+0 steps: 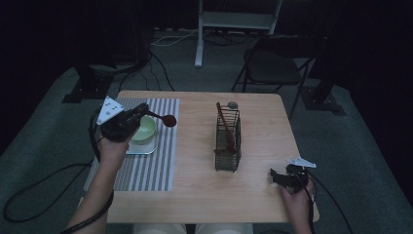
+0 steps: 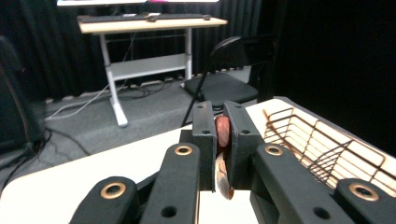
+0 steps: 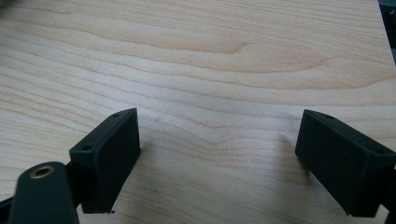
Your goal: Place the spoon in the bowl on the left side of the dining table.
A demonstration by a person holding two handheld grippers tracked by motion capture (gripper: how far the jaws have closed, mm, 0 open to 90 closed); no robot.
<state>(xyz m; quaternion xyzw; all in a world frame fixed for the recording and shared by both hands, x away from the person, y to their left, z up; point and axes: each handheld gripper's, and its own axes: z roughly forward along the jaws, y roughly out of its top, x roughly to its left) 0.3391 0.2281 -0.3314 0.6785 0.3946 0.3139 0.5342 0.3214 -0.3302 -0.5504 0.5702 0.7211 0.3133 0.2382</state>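
My left gripper hovers over the pale green bowl at the table's left, shut on the handle of a reddish-brown wooden spoon. The spoon's head points right, toward the wire basket. In the left gripper view the spoon handle sits pinched between the two black jaws of that gripper, with the basket at the right. My right gripper rests near the table's front right corner. Its jaws stand wide open over bare wood in the right gripper view, with nothing between them.
The bowl stands on a square glass plate on a striped placemat. The wire basket holds a wooden utensil upright. A folding chair and a desk frame stand beyond the table.
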